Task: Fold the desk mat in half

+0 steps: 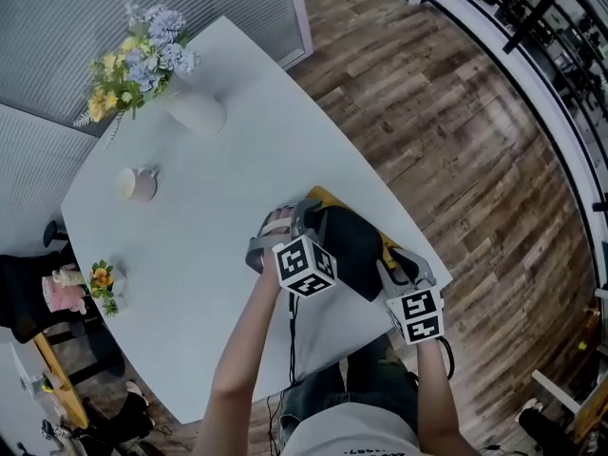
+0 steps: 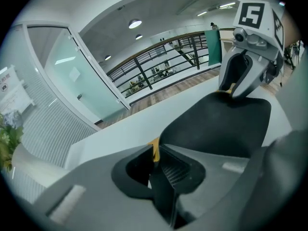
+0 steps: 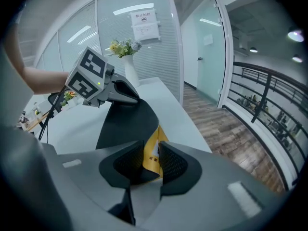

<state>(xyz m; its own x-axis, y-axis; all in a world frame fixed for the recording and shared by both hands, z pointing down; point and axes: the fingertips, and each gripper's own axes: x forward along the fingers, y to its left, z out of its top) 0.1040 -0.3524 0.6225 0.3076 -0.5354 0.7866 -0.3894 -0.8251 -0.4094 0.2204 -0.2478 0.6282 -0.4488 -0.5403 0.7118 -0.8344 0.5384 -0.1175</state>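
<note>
Bare bench (image 1: 237, 169) is left beyond the desk mat (image 1: 347, 245); farther left, passage is obstructed by mug (image 1: 139, 183), vase (image 1: 197, 112) and flower pot (image 1: 103, 285).

The bench (image 1: 218, 226) is white and smooth, and its corner at the far side is rounded. On its far left part stands a white vase (image 1: 197, 112) with yellow and pale blue flowers (image 1: 142, 60). Nearer, well apart from the vase, stands a small pale mug (image 1: 139, 183). At the left edge there is a little ornament (image 1: 102, 283) with orange blossoms. Near the right edge is the desk mat (image 1: 350, 245), black on one side and yellow on the other, with part of it raised from the surface. The bench stands on a floor (image 1: 456, 160) of brown wooden planks
</note>
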